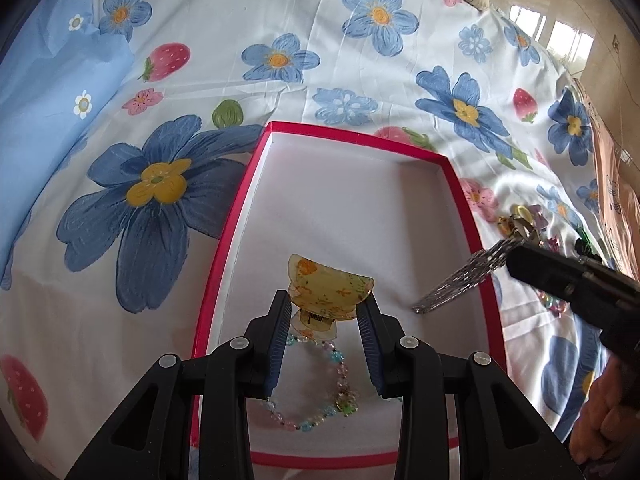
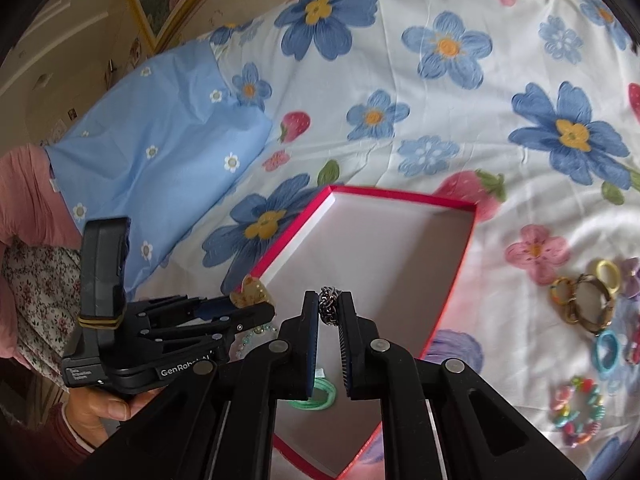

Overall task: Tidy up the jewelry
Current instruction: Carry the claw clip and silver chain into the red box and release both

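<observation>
A red-rimmed box (image 1: 236,240) with a white inside lies on the floral bedsheet; it also shows in the right wrist view (image 2: 452,300). My left gripper (image 1: 326,300) is shut on a yellow floral hair claw (image 1: 326,288) and holds it over the box's near end. A pastel bead bracelet (image 1: 320,416) lies in the box below it. My right gripper (image 2: 329,304) is shut on a silver chain bracelet (image 2: 329,305), which hangs over the box's right rim in the left wrist view (image 1: 460,280). A green cord bracelet (image 2: 316,396) lies in the box under it.
Loose jewelry lies on the sheet right of the box: rings and hoops (image 2: 588,296), a blue ring (image 2: 606,352), a colourful bead bracelet (image 2: 578,412). A blue pillow (image 2: 160,148) lies at the left. The person's hand (image 2: 108,404) holds the left gripper.
</observation>
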